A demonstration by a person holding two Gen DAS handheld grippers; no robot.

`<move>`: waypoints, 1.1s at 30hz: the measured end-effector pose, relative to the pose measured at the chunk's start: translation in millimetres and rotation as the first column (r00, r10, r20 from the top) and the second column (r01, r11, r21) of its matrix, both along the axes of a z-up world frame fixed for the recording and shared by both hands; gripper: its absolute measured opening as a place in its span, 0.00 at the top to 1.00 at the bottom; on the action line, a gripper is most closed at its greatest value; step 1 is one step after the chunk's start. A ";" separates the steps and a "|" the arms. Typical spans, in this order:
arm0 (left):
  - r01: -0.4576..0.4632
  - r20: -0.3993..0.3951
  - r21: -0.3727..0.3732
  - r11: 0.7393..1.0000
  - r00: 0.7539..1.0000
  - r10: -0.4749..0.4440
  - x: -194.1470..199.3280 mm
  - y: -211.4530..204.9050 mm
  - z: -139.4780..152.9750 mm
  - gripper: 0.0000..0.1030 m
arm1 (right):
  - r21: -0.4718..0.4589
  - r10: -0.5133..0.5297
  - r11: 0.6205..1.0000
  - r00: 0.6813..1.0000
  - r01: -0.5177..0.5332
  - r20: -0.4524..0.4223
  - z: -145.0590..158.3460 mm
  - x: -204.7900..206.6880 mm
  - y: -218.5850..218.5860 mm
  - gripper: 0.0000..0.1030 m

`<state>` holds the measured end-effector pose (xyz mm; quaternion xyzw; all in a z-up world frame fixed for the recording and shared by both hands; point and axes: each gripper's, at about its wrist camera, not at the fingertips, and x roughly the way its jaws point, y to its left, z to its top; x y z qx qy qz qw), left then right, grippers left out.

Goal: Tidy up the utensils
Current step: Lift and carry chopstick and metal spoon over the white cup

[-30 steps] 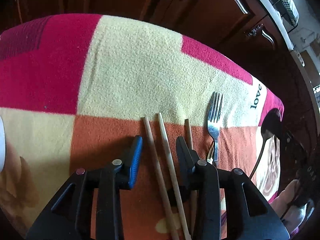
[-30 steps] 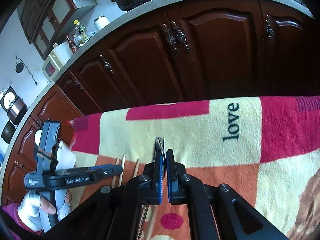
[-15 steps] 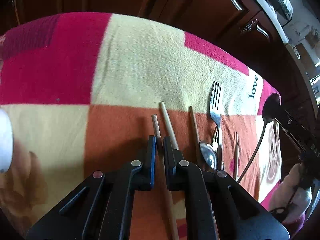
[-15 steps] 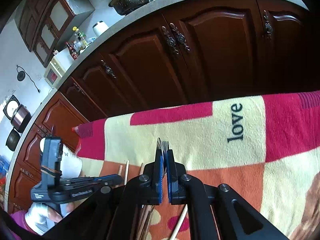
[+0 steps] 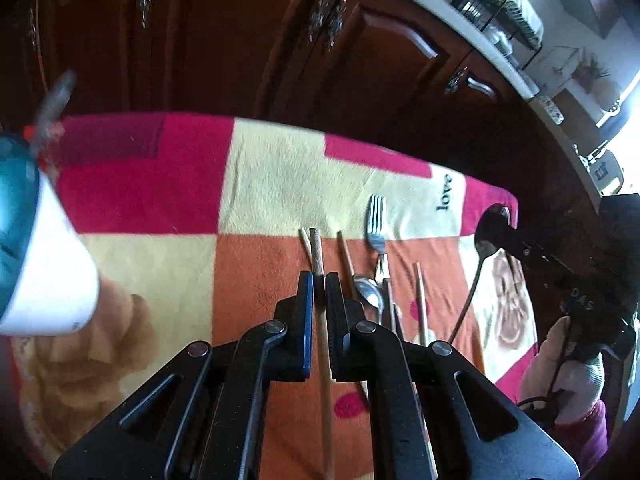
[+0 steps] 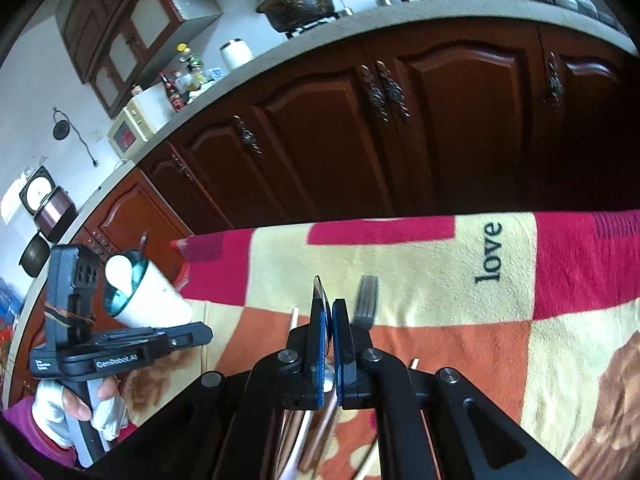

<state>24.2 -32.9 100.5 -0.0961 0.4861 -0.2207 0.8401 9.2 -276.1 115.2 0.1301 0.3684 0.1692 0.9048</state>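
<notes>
Wooden chopstick [image 5: 319, 252] between left fingers [image 5: 305, 300]

Strong fisheye bending is seen in both views, with black vignette at the corners. Daylight enters from the right of the left wrist view, where the window [image 5: 624, 92] is blown out. The cabinets [image 6: 440, 128] are left dim. Motion blur is noted on the cup [image 5: 44, 256] and the blanket [image 5: 256, 176] edge. The fork [image 6: 366, 300] is smeared in the right wrist view.
</notes>
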 end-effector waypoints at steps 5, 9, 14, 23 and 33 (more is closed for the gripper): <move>-0.013 0.060 0.000 1.000 0.998 0.013 -15.3 18.3 32.6 0.96 | 0.018 0.026 0.999 0.999 -0.026 0.031 20.5 -13.5 21.6 0.97; -0.038 0.105 -0.007 0.999 0.994 0.038 -23.9 41.4 59.5 0.96 | 0.022 0.059 0.998 0.997 -0.060 0.048 33.7 -21.0 46.7 0.97; -0.071 0.169 0.004 0.997 0.983 0.069 -32.9 72.7 93.8 0.96 | 0.017 0.109 0.994 0.992 -0.110 0.070 50.8 -23.6 85.3 0.97; -0.168 0.268 -0.007 0.986 0.949 0.164 -32.2 141.7 149.9 0.96 | 0.023 0.181 0.982 0.974 -0.185 0.135 87.1 -10.8 150.7 0.97; -0.268 0.295 -0.038 0.963 0.917 0.267 -13.6 213.6 174.7 0.96 | 0.041 0.231 0.969 0.953 -0.244 0.197 119.2 21.4 225.2 0.97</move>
